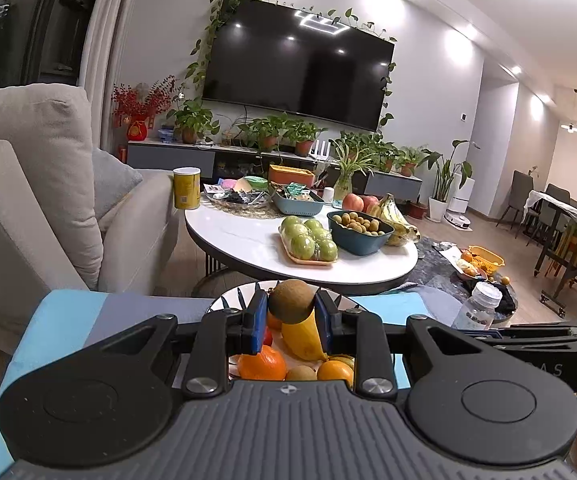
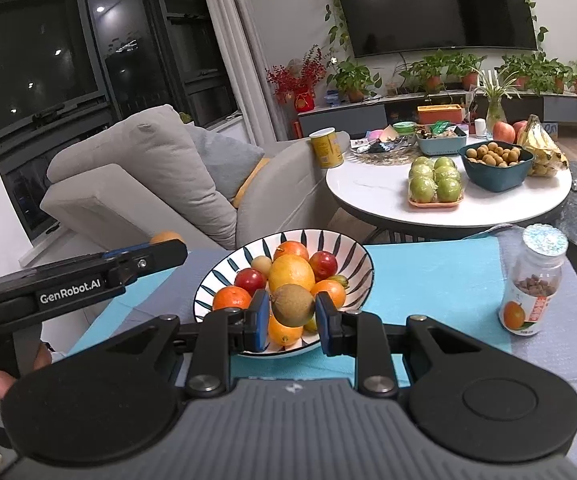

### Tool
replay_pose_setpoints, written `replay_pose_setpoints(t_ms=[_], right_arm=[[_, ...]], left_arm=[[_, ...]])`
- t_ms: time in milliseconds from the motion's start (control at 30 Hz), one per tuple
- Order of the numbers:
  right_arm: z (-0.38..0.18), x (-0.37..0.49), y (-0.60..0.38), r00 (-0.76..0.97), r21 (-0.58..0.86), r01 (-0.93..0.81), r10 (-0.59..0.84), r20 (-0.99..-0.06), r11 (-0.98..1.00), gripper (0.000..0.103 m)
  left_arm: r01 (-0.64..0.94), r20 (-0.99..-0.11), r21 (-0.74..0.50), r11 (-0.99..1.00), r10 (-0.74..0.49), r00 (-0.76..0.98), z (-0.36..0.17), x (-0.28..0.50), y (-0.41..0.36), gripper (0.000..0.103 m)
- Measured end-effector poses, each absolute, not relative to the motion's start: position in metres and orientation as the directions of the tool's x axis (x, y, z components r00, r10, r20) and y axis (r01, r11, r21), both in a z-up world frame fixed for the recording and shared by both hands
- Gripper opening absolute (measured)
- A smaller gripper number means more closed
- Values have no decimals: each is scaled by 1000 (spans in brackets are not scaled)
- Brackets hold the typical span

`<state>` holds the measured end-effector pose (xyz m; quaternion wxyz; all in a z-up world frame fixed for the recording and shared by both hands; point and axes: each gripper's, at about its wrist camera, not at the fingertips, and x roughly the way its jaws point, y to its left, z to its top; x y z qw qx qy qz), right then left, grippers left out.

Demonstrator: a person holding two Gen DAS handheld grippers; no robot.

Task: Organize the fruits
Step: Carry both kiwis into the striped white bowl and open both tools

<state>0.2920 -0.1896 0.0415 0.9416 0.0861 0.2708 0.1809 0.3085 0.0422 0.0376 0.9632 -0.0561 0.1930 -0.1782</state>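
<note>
A striped white bowl (image 2: 328, 244) on a blue mat holds oranges, red plums, a yellow mango (image 2: 291, 272) and other fruit. My right gripper (image 2: 291, 314) is shut on a brown kiwi (image 2: 293, 305) just above the bowl's near side. My left gripper (image 1: 290, 320) is shut on another brown kiwi (image 1: 291, 301), held over the bowl (image 1: 228, 300), with a yellow mango (image 1: 304, 338) and oranges (image 1: 262, 362) below. The left gripper also shows from the side at the left of the right wrist view (image 2: 168, 250), where its fingertips hide what it holds.
A clear snack bottle (image 2: 534, 280) stands on the mat to the right of the bowl. Beyond is a round white table (image 2: 368, 188) with green apples (image 2: 434, 184), a dark bowl of small fruit (image 2: 496, 164), bananas and a yellow can. A grey sofa (image 2: 148, 176) is at left.
</note>
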Motion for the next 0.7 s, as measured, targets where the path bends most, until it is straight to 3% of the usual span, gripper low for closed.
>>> replay_pose_setpoints(t_ms=[700], right_arm=[[33,313,-184,767,318,-293,420,-484,902,52]], left_arm=[[329,-391,-225,917,-395,832,25,338,42,24]])
